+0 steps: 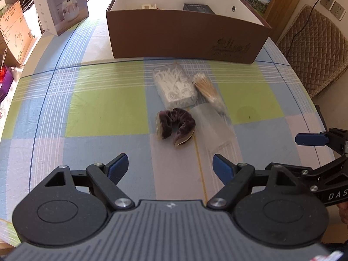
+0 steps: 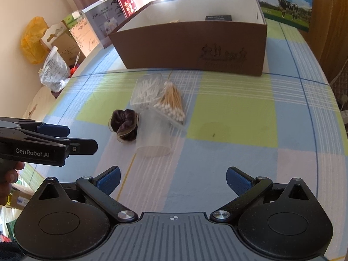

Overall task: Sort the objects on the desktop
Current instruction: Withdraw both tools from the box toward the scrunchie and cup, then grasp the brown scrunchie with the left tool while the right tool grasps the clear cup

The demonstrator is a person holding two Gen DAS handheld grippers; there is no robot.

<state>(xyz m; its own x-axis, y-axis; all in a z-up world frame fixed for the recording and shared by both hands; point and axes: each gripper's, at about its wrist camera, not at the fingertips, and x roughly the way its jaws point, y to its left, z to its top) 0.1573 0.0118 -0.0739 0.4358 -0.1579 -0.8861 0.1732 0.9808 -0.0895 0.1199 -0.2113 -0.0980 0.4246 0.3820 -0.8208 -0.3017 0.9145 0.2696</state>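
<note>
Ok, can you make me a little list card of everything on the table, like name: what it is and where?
table: checked cloth
box: brown, open, at the far side, a dark item inside
scrunchie: dark velvet, nearest the left hand-held gripper
cup: clear plastic, lying on its side, beside the scrunchie
cotton swabs: wooden sticks in a clear pack
floss picks: white, in a clear box, nearest the brown box
left hand-held gripper: open, empty
right hand-held gripper: open, empty
</note>
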